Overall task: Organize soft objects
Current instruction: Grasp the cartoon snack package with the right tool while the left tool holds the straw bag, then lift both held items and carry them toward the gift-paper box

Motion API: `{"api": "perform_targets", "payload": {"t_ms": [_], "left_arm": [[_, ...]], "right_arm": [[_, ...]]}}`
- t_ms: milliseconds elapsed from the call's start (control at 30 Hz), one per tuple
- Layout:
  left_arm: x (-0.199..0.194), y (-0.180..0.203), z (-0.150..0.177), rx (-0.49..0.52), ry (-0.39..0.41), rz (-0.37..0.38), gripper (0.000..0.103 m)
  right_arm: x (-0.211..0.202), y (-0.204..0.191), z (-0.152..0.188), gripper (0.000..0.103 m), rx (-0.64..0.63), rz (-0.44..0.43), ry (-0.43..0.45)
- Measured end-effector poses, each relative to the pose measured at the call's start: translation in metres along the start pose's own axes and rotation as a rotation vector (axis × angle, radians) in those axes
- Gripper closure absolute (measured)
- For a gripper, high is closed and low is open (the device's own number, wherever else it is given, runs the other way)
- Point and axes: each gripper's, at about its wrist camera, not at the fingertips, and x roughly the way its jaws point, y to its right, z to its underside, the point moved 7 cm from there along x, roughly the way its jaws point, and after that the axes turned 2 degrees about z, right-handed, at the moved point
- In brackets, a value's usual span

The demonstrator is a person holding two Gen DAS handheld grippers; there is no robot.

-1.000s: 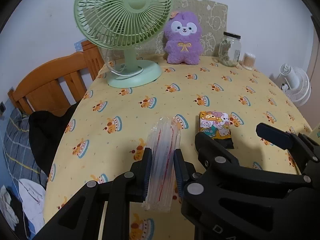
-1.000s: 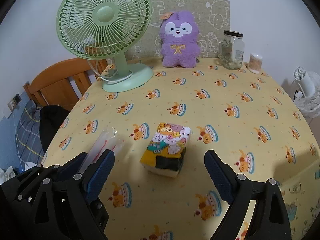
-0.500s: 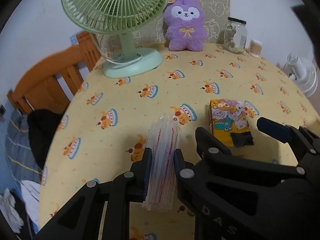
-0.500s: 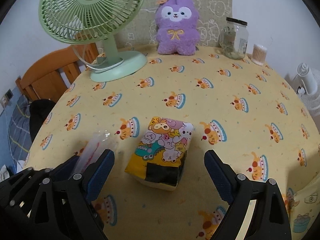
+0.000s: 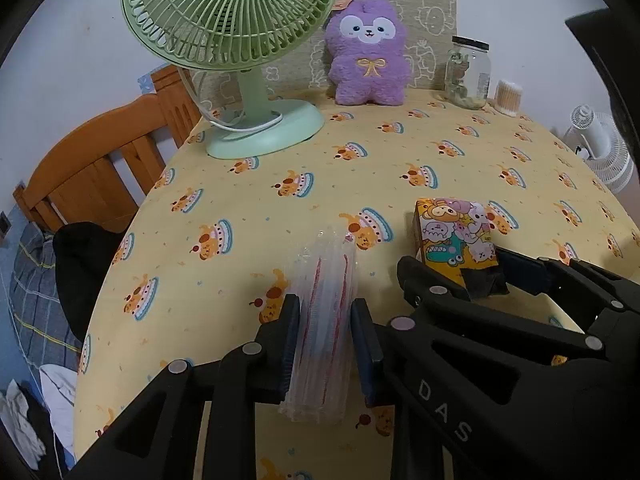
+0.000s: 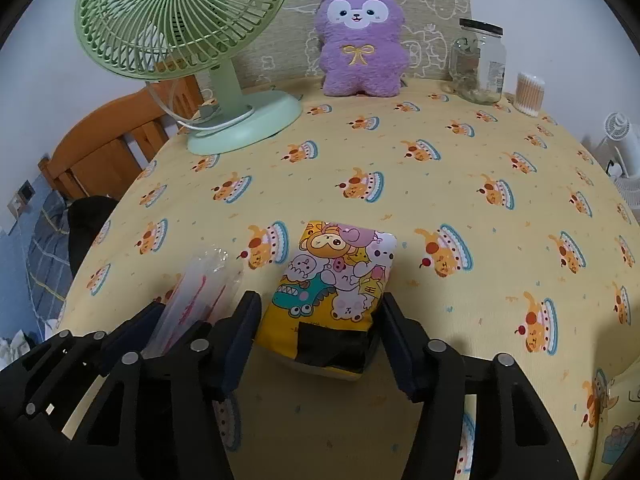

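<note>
A: What has the left gripper got?
B: Its pads are pressed against both sides of a clear plastic packet with red stripes, held lengthwise just left of the cartoon tissue pack.
A: And the right gripper?
B: Spread wide, one finger on either side of the tissue pack's near end; I cannot tell if they touch it. The pack lies on the yellow tablecloth, well in front of the purple plush and the green fan
</note>
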Motion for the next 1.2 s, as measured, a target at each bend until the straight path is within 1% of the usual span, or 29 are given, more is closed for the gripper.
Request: {"api": "perform_targets", "payload": {"t_ms": [367, 567, 667, 800, 967, 1200], "left_arm": [[-0.013, 0.009, 0.012, -0.005, -0.008, 0.024, 0.078], [-0.020, 0.012, 0.022, -0.011, -0.004, 0.013, 0.078], [-0.025, 0.014, 0.026, -0.023, -0.005, 0.019, 0.078], [-0.032, 0.017, 0.033, -0.039, -0.008, 0.018, 0.078], [-0.045, 0.021, 0.039, -0.073, 0.008, 0.017, 0.080], [-0.066, 0.032, 0.043, -0.074, 0.025, 0.030, 0.080]], "right_arm": [[-0.016, 0.001, 0.013, 0.047, -0.018, 0.002, -0.003], [-0.027, 0.004, 0.021, 0.047, -0.041, 0.033, 0.016], [-0.034, 0.005, 0.026, 0.047, -0.050, 0.044, 0.026], [-0.043, 0.008, 0.033, 0.047, -0.052, 0.039, 0.027], [-0.056, 0.011, 0.040, 0.048, -0.046, 0.033, 0.031], [-0.080, 0.017, 0.047, 0.048, -0.036, 0.025, 0.053]]}}
